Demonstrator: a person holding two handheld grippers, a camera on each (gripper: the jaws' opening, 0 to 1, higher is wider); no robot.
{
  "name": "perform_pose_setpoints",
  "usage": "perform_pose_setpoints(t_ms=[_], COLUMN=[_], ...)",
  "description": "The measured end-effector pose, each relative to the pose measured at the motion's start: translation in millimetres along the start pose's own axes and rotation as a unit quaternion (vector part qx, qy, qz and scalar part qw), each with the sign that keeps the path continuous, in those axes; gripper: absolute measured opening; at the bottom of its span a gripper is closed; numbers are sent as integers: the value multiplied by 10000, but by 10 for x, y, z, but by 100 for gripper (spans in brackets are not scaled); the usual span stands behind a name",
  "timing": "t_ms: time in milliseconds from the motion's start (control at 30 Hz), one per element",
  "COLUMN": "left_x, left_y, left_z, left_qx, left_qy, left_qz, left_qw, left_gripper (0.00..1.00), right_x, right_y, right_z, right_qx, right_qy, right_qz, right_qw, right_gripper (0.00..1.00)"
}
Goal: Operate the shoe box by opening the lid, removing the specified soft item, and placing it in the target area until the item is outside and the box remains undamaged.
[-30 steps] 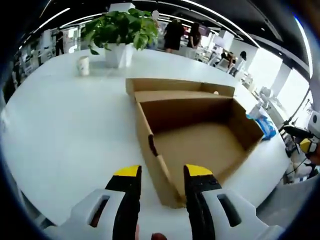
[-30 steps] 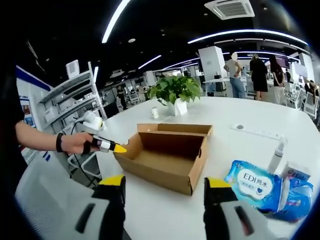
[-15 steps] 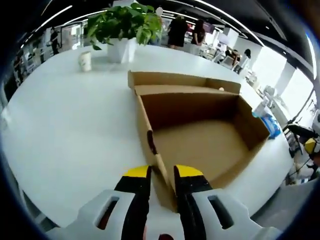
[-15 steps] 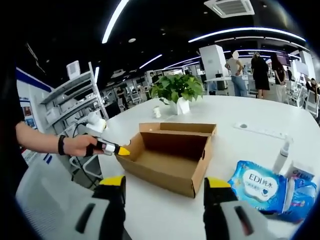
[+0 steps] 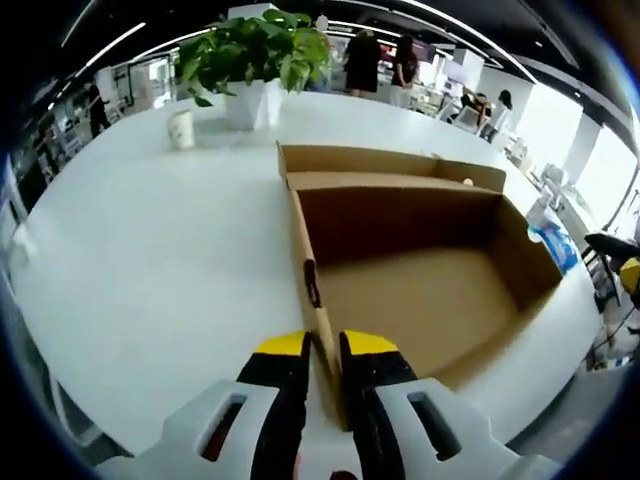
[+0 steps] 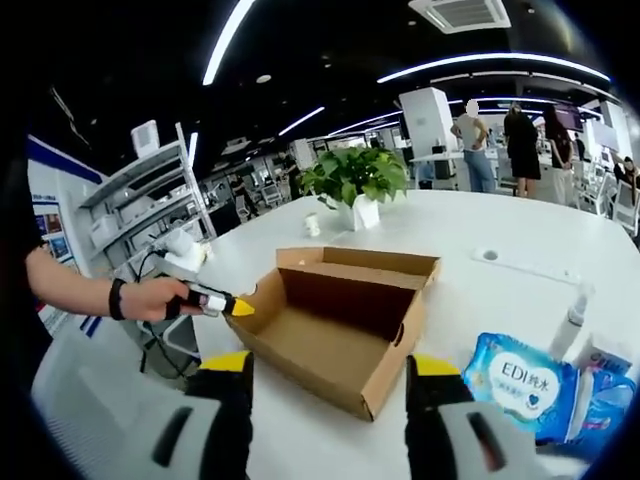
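Evidently the left hand-held gripper (image 5: 322, 350) pinches the box (image 5: 420, 270) by its near wall to steady it, while the right hand-held gripper (image 6: 326, 375) hangs wide over the desk (image 5: 150, 250).

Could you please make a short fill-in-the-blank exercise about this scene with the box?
1. The lid of the shoe box is ____.
2. The left tongs are closed on the box's ____.
3. The right tongs are ____.
4. The blue wipes pack lies ____ the box.

Missing words: open; wall; open; outside
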State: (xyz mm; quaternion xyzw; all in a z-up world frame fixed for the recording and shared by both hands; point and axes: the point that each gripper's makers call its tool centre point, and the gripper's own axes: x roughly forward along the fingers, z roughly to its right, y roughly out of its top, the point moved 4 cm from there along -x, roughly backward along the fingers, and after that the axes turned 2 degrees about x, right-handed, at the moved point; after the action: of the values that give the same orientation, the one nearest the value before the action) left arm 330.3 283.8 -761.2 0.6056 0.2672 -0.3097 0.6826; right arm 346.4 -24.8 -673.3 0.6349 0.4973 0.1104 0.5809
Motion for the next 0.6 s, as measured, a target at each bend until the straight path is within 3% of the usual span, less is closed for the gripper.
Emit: perform_pose_setpoints(t_ms=[167,367,600], left_x=[7,28,35], left_y=[4,17,15], left_z=[5,-18,-22], left_qx=[57,16,-35], left_qy=[137,195,174], left_qz=[-4,-14,0], left_qw=[9999,9998,9998], left_gripper=[9,8,8], right_x=[124,332,532], right_y=[117,101,181], right_z=[84,250,399], right_qx=[19,98,203], right_qy=[-71,-177,-253], right_qz=[48,-189,-92], right_qw=[10000,9996,9994], right_gripper=[59,58,58])
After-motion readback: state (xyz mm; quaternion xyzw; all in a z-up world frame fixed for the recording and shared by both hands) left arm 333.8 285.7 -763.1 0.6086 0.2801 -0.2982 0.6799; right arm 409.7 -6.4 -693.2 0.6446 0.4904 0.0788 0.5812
